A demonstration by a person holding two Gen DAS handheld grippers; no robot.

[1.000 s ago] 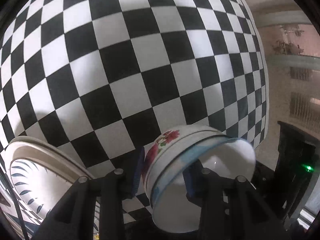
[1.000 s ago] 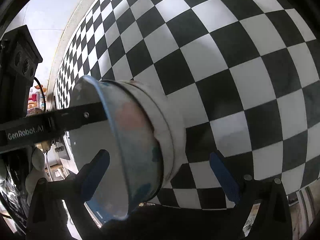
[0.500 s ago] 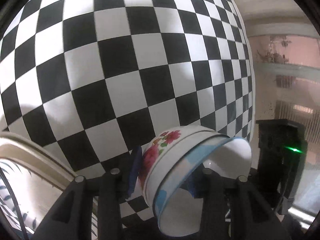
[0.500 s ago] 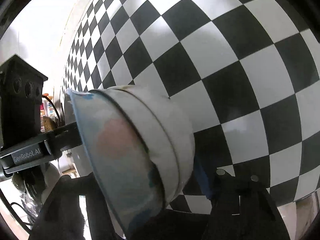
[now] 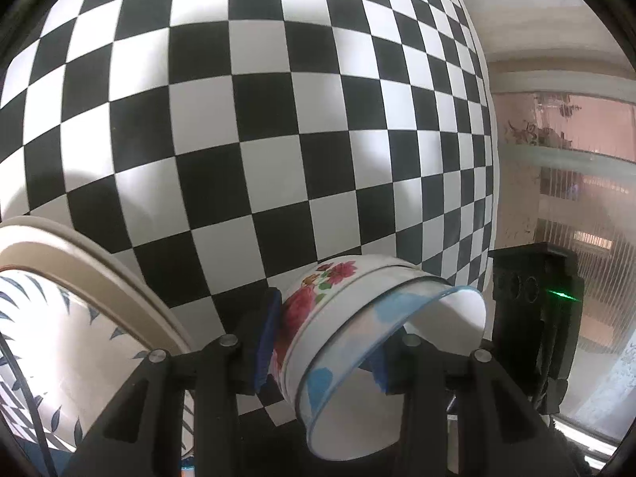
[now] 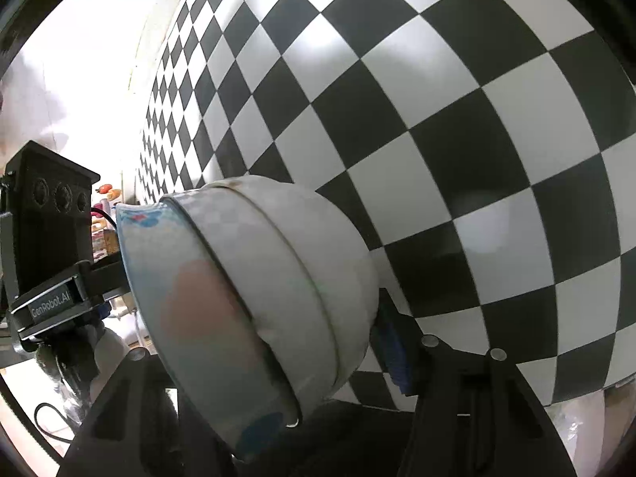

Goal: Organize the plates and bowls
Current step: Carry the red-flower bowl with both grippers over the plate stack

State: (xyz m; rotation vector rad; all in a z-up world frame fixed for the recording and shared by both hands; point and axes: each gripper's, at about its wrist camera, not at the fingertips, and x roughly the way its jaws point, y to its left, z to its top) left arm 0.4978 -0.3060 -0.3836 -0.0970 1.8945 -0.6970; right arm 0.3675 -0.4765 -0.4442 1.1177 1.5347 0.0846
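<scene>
A stack of nested white bowls point(image 5: 357, 318), the outer one with red flowers and the inner one with a blue rim, is held tilted above the checkered table point(image 5: 278, 119). My left gripper point(image 5: 322, 353) is shut on the stack's wall, one blue pad outside and one inside. In the right wrist view my right gripper point(image 6: 278, 357) is shut around the same bowl stack point(image 6: 258, 290); its right blue pad touches the bowl's base, and its left finger is hidden behind the bowls. A large cream plate with blue leaf pattern point(image 5: 59, 318) lies at lower left.
The black-and-white checkered tablecloth point(image 6: 437, 119) fills both views. The other gripper's black body shows at the right of the left wrist view point(image 5: 536, 310) and at the left of the right wrist view point(image 6: 47, 238). A window and wall lie beyond the table edge point(image 5: 576, 159).
My right gripper has closed from wide open onto the bowl stack. The left gripper has kept its grip, and the bowls have shifted slightly; the leaf plate looms larger in the left view.
</scene>
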